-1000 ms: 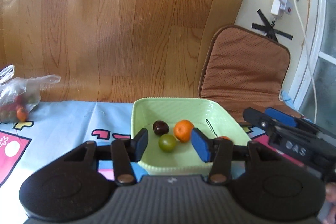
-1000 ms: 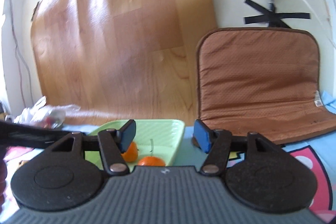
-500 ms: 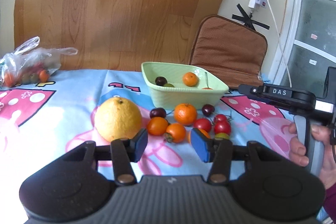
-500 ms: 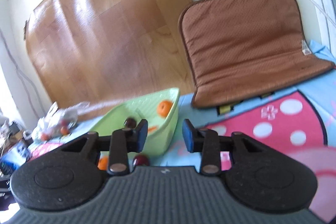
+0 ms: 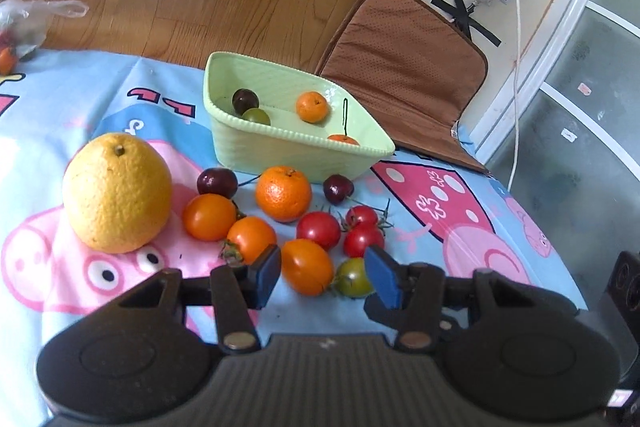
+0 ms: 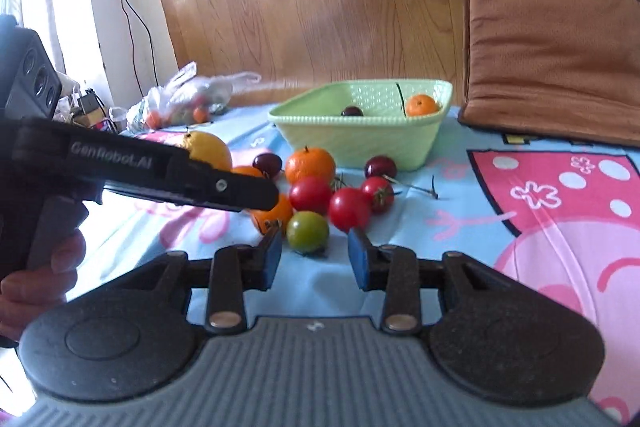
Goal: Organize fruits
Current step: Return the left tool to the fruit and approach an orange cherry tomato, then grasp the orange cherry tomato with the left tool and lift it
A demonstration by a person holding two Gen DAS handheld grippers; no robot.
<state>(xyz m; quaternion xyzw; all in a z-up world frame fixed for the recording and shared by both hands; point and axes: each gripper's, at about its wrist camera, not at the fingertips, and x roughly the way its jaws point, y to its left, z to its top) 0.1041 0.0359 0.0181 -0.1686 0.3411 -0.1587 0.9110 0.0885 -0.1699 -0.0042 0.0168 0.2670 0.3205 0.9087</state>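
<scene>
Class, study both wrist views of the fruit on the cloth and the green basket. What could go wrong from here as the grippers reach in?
1. The left gripper and right gripper, both open and empty, point at the same tight cluster; they might collide.
2. The green tomato touches its neighbours, so closing on it could nudge the red tomato and set it rolling.
3. The green basket looks light; a bump might shift it.

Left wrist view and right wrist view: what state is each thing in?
Pale green plastic basket: upright, partly filled with small fruit.
Large yellow orange: loose on cloth, outside basket.
Green tomato: on cloth, ungripped.
Left gripper: open, empty.
Right gripper: open, empty.
</scene>
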